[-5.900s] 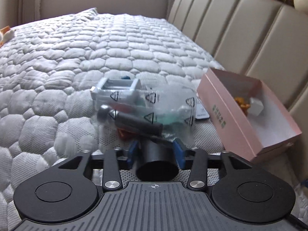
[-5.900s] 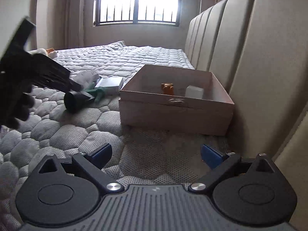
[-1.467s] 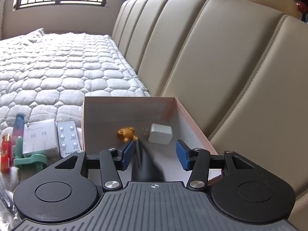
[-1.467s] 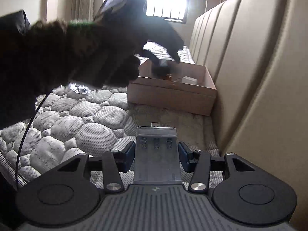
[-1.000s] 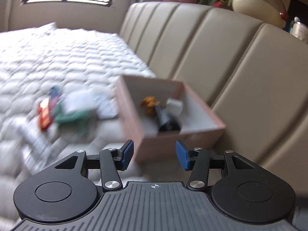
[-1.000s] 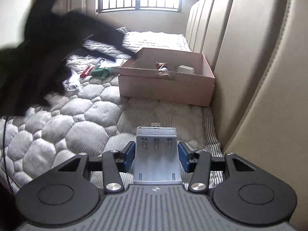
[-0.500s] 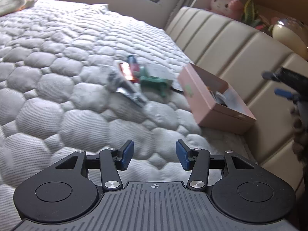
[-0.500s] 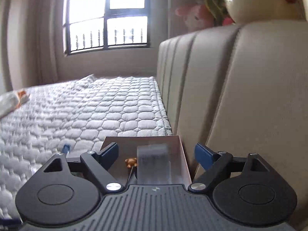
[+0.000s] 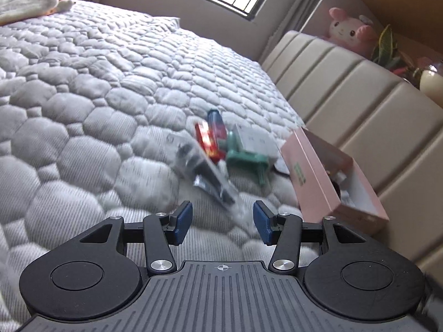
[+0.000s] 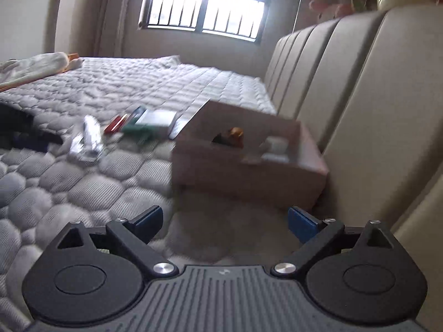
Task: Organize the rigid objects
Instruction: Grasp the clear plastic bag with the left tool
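Left gripper point(image 9: 222, 222): jaws apart, nothing between the blue pads, hovering over the quilted grey bed point(image 9: 83, 116). Right gripper point(image 10: 225, 222): jaws spread wide, also empty, pointed at the pink box point(image 10: 249, 177).

Pink box sits on the bed right against the beige padded headboard point(image 10: 373, 110). Open top, low cardboard walls, green label on the long side in the left view. Inside, from the right view: a small orange-brown figure point(image 10: 235, 134) near the back left, a dark item just beside it (too blurred to identify), and a white blocky thing point(image 10: 277, 145) toward the right.

Loose items are clustered on the bed just left of the box:
- clear crinkled plastic bag point(image 9: 205, 171) with dark contents, nearest the left gripper
- red lighter-like piece point(image 9: 206, 141)
- blue-capped red tube point(image 9: 217, 123) beside it
- green plastic T-shaped part point(image 9: 249, 163)
- flat white box point(image 9: 253, 141) touching the green part
- a flat item between the white box and the pink box, mostly hidden

Both views are motion-blurred, so fine detail is unreliable.

Pink plush point(image 9: 350, 31) on the ledge above the headboard.
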A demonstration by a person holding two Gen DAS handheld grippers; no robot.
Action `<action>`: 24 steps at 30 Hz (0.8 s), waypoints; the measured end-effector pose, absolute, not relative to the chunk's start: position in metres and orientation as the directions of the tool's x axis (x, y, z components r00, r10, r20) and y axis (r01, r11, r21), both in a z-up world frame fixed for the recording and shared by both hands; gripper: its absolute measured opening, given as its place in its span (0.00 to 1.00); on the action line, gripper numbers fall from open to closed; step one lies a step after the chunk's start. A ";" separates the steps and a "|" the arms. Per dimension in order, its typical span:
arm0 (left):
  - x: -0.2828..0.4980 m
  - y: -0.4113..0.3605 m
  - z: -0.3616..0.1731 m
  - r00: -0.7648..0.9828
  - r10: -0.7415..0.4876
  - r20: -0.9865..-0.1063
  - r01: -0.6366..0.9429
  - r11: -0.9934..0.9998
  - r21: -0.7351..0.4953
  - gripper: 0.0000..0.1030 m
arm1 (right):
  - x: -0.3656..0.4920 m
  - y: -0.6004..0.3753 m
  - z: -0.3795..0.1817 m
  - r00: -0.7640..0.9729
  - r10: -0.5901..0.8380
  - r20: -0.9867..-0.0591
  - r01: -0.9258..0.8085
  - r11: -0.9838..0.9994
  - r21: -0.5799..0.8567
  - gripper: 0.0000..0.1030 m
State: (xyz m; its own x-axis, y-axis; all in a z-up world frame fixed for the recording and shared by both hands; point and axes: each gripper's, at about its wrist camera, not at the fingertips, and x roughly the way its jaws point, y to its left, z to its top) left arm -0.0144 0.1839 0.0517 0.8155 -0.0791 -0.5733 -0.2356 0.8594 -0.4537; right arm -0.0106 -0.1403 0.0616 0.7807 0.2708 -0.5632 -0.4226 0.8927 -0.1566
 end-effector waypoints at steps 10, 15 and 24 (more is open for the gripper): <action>0.073 0.188 0.039 0.745 0.034 -0.666 -0.348 0.871 -0.345 0.51 | -0.023 -0.138 0.024 0.692 0.309 -0.653 -0.467 0.881 -0.078 0.94; 0.093 0.181 0.033 0.718 0.143 -0.681 -0.372 0.906 -0.202 0.51 | -0.016 -0.147 0.020 0.641 0.357 -0.680 -0.473 0.881 0.017 1.00; 0.096 0.176 0.026 0.716 0.183 -0.674 -0.332 0.938 -0.098 0.45 | -0.008 -0.161 0.014 0.595 0.428 -0.680 -0.465 0.873 0.143 1.00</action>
State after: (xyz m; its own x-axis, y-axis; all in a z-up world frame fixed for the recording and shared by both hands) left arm 0.0960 0.1764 0.0260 0.7159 0.1827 -0.6738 -0.3320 0.9381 -0.0984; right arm -0.0082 -0.1610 0.0137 0.5948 0.4281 -0.6804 -0.4654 0.8735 0.1427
